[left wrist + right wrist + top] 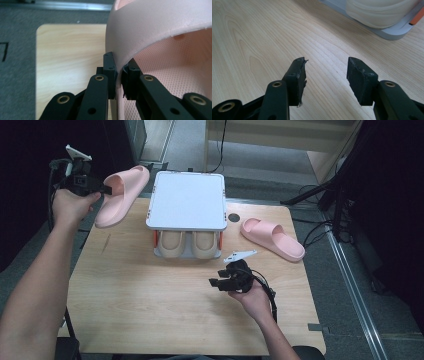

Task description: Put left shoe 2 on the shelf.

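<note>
1. A pale wooden table [150,310] lies below both claws, with dark floor around it

2. A two-tier shoe rack [187,200] with a white top stands beyond the right gripper [216,283] and to the right of the left gripper [106,189]. A beige pair of slippers [182,242] sits on its lower shelf, toes pointing toward the person

3. A pink slipper [122,195] hangs in the air past the table's far left corner, clamped in the left gripper. In the left gripper view the jaws are nearly closed and pinch the edge of the slipper's strap [140,32] between the pads, with the sole hanging to one side

4. A second pink slipper [272,238] lies flat on the table, beyond the right gripper and to its right, just beside the rack

5. The right gripper hovers low over the table in front of the rack, jaws apart and empty; the right gripper view shows bare wood between them

6. Risk, as a judgement: the hold takes only a thin strip of soft foam strap, so the slipper's weight could pull it free or make it swing and twist. A drop from here could land off the table's edge. On the way to the rack, a dangling sole might catch the white top or knock the rack
</note>
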Demonstrator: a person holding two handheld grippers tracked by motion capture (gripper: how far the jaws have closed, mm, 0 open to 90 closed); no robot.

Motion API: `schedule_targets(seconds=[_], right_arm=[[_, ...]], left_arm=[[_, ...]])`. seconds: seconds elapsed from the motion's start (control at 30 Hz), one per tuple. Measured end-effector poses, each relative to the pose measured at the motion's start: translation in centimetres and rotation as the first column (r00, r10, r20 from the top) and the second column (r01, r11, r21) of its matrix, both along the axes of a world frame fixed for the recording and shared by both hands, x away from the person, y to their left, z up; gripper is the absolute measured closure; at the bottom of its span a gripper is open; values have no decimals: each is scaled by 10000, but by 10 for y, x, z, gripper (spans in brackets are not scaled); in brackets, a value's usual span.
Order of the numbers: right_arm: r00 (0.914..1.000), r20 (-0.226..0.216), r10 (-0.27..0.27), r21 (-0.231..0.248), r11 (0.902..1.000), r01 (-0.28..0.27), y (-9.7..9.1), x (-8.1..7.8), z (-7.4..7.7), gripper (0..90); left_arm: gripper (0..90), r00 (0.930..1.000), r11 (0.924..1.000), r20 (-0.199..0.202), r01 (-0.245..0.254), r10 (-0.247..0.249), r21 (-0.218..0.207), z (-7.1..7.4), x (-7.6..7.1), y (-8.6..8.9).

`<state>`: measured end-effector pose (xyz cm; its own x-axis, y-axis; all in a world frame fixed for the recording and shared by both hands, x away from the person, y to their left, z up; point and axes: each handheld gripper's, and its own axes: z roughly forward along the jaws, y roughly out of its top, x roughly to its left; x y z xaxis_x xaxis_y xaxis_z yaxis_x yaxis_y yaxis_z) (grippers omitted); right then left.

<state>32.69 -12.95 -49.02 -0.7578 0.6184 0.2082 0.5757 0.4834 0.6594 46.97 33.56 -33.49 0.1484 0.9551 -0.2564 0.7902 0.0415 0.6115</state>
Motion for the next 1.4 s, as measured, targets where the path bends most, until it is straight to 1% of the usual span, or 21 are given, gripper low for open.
schedule_targets(seconds=[0.17, 0.23, 0.27, 0.37, 0.43, 0.53, 0.63, 0.67, 0.83, 0.87, 0.9, 0.97, 1.03, 1.07, 1.13, 1.17, 1.2, 1.27, 1.3, 1.37, 1.4], right_arm=[[10000, 19, 46, 24, 10000, -46, 0, 0, 1, 501], [10000, 5, 29, 49, 10000, -29, -1, 0, 1, 501], [10000, 11, 28, 62, 10000, -28, -1, 0, 1, 501], [10000, 14, 44, 92, 9999, -45, -2, 0, 1, 501], [10000, 17, 76, 128, 9999, -76, -2, 0, 1, 501], [10000, 6, 69, 151, 9999, -70, -3, 0, 2, 501], [10000, 2, 47, 178, 9998, -47, -4, 0, 3, 501], [10000, 30, 52, 184, 9998, -53, -4, 0, 3, 501], [10000, 22, 12, 244, 9997, -13, -6, 1, 4, 501], [10000, 26, -2, 247, 9997, 1, -7, 1, 4, 501], [10000, 45, 6, 259, 9997, -7, -7, 2, 4, 501], [10000, 27, -2, 273, 9996, 1, -7, 2, 4, 501], [10000, 23, 1, 279, 9996, -2, -8, 2, 4, 501], [10000, 22, 2, 284, 9996, -2, -8, 2, 4, 501], [10000, -4, -18, 271, 9996, 18, -8, 2, 4, 501], [10000, -9, -21, 269, 9996, 22, -8, 2, 4, 501], [10000, 0, -7, 270, 9996, 7, -8, 2, 4, 501], [10000, 19, 3, 265, 9996, -3, -8, 2, 4, 501], [10000, 18, 3, 260, 9997, -3, -8, 2, 4, 501], [10000, 30, 5, 249, 9997, -5, -7, 2, 4, 501], [10000, 46, 21, 241, 9997, -22, -7, 2, 4, 501]], left_arm=[[829, 9991, 9986, 230, 353, -362, 385, 24, 9, -30], [828, 9981, 9979, 286, 542, -552, 360, 30, 13, -41], [828, 9972, 9970, 307, 669, -681, 391, 33, 15, -46], [825, 9940, 9953, 724, 778, -819, 574, 40, 19, -66], [825, 9918, 9936, 819, 929, -981, 647, 42, 24, -80], [823, 9910, 9914, 740, 1053, -1111, 781, 40, 32, -97], [821, 9912, 9892, 571, 1141, -1196, 924, 34, 40, -111], [820, 9911, 9874, 473, 1190, -1244, 1044, 31, 42, -116], [812, 9902, 9820, 157, 1354, -1387, 1315, 21, 50, -131], [811, 9910, 9825, 154, 1300, -1332, 1330, 18, 53, -133], [811, 9915, 9829, 115, 1266, -1293, 1334, 16, 54, -135], [806, 9921, 9801, 91, 1225, -1254, 1563, 14, 56, -138], [796, 9925, 9796, -26, 1212, -1224, 1603, 11, 57, -141], [788, 9928, 9798, -7, 1179, -1194, 1612, 10, 57, -141], [772, 9925, 9778, -86, 1218, -1221, 1705, 8, 57, -144], [764, 9913, 9754, -75, 1304, -1311, 1780, 7, 56, -145], [755, 9917, 9769, -58, 1276, -1285, 1713, 7, 55, -146], [735, 9897, 9756, -122, 1430, -1430, 1668, 8, 54, -146], [725, 9893, 9768, -150, 1456, -1451, 1572, 8, 53, -146], [706, 9881, 9762, -181, 1537, -1528, 1530, 9, 51, -146], [704, 9871, 9738, -172, 1599, -1592, 1620, 9, 50, -146]])
